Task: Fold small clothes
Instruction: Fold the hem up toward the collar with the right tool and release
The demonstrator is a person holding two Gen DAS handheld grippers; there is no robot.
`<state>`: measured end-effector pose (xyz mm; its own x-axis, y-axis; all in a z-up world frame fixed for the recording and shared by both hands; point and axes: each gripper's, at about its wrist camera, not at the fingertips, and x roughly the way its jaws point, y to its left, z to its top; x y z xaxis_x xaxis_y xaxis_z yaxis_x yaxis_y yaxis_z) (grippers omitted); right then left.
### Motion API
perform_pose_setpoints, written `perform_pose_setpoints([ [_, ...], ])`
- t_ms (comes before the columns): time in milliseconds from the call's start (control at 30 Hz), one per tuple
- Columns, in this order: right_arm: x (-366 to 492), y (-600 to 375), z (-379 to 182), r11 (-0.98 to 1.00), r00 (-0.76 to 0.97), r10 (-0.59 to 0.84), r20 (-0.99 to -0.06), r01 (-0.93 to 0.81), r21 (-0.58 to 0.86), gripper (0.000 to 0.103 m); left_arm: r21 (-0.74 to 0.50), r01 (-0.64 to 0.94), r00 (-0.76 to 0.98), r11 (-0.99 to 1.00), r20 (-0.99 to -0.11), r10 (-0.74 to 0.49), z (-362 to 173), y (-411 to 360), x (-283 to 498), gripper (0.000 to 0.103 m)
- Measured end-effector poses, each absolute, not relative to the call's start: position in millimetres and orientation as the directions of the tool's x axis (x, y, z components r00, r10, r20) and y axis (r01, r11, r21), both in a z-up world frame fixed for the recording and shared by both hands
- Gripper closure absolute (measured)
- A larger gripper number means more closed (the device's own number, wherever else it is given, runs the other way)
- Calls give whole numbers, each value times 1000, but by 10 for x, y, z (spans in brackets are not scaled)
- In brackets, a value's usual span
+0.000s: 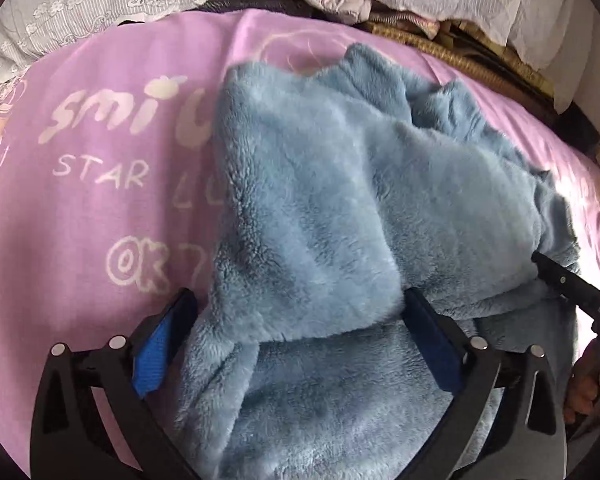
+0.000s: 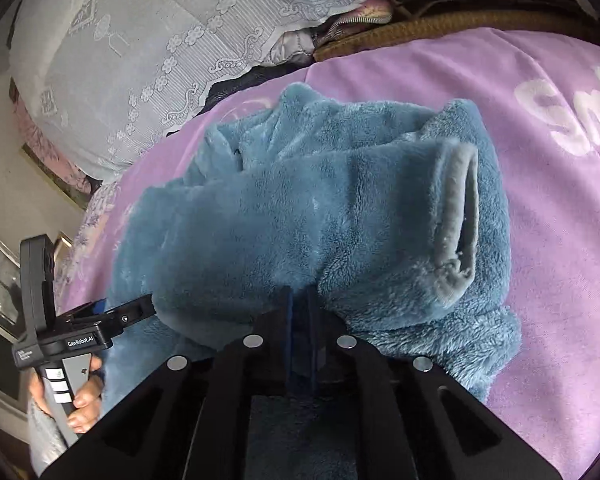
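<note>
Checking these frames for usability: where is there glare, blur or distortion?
Left wrist view: glare washes out the pink sheet at right, and the blue fleece garment looks soft. Right wrist view: evenly lit, fleece sharper. Both views: fisheye bending, dark corners.

fleece garment (image 1: 340, 208): 1 (blue) | tongs: 2 | bedsheet (image 1: 100, 220): 1 | pillow (image 2: 140, 60): 1

A bed under a pink printed blanket (image 1: 100, 208) fills the frame; a blue fleece garment (image 1: 340, 208) lies crumpled centre-right on it.
</note>
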<state>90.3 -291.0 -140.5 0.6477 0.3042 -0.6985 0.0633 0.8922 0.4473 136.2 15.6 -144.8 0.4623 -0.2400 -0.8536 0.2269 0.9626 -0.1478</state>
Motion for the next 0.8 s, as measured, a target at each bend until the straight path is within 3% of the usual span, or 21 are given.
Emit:
perform_pose_setpoints([
  [67, 813, -2888, -1356, 899, 662, 277, -696, 77, 432, 97, -152, 211, 475, 966, -847, -237, -1379, 173, 1302, 4],
  [200, 739, -2800, -1067, 917, 717, 248, -652, 44, 398, 81, -145, 259, 539, 955, -799, -268, -1038, 96, 1219, 5],
  [267, 858, -2786, -962, 925, 727, 238, -644, 31, 378, 77, -81, 278, 566, 957, -791, -232, -909, -45, 1338, 5],
  [433, 1263, -2998, -1117, 906, 700, 222, -679, 110, 409, 77, -27, 290, 540, 957, -820, -187, -1056, -238, 1707, 5],
  [500, 1321, -3168, -1404, 884, 681, 248, -689, 132, 449, 85, -5, 247, 504, 969, -853, -133, -1356, -184, 1849, 4],
  [533, 1309, -3249, -1470, 856, 693, 290, -660, 120, 503, 93, -109, 236, 459, 965, -863, -210, -1542, -67, 1926, 4],
  [600, 1279, -3404, -1450, 803, 692, 329, -643, 153, 576, 97, -168, 211, 456, 963, -855, -249, -1463, 73, 1946, 4],
  [667, 1125, -3442, -1340, 795, 722, 298, -624, 174, 581, 89, -224, 161, 468, 961, -840, -274, -1376, 245, 1848, 5],
  [733, 1015, -3357, -1213, 815, 730, 301, -614, 138, 563, 74, -255, 199, 492, 946, -809, -322, -1259, 327, 1657, 5],
  [800, 920, -3255, -1158, 841, 729, 300, -615, 103, 531, 66, -219, 205, 505, 954, -812, -294, -1216, 350, 1561, 5],
])
